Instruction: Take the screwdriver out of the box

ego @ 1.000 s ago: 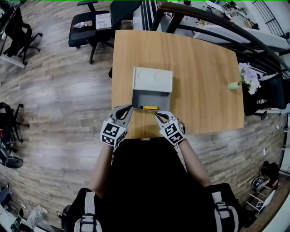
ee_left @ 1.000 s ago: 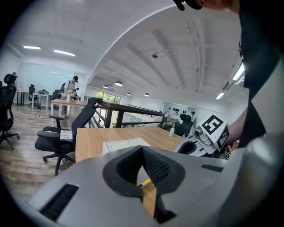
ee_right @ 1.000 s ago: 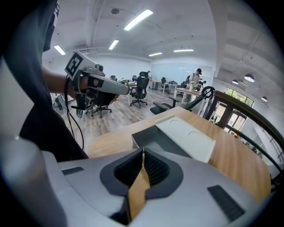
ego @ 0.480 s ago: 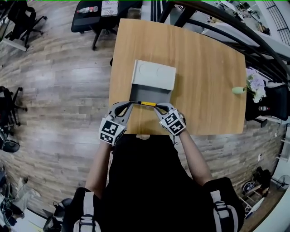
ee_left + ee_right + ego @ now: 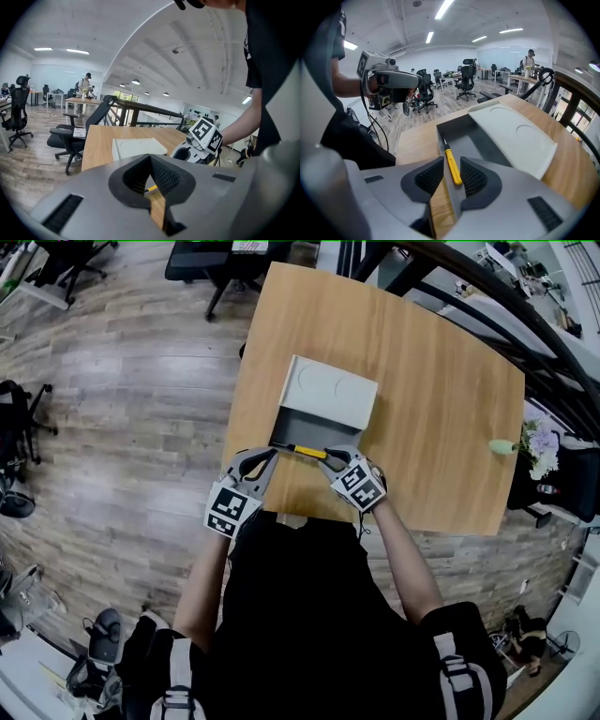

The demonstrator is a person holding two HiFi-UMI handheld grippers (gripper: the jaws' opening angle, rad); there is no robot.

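Observation:
A yellow-handled screwdriver (image 5: 307, 451) lies along the near wall inside the open grey box (image 5: 314, 427), whose pale lid (image 5: 330, 390) is folded back. My right gripper (image 5: 329, 457) straddles the handle end. Its jaws have just been opening: in the right gripper view the screwdriver (image 5: 452, 166) lies between the pads of the right gripper (image 5: 452, 177) with a gap on each side. My left gripper (image 5: 271, 453) sits at the box's near left corner by the blade tip. In the left gripper view the left gripper (image 5: 150, 159) has its tips together, and a bit of yellow screwdriver (image 5: 151, 189) shows behind them.
The box stands near the front of a wooden table (image 5: 431, 381). A small vase of flowers (image 5: 514, 444) sits at the table's right edge. Office chairs (image 5: 211, 259) stand beyond the far left corner and a dark railing (image 5: 487, 287) runs behind the table.
My right gripper has dropped onto the screwdriver's handle end and its jaws have parted. The left gripper has stayed at the box's corner. The head view has shifted slightly.

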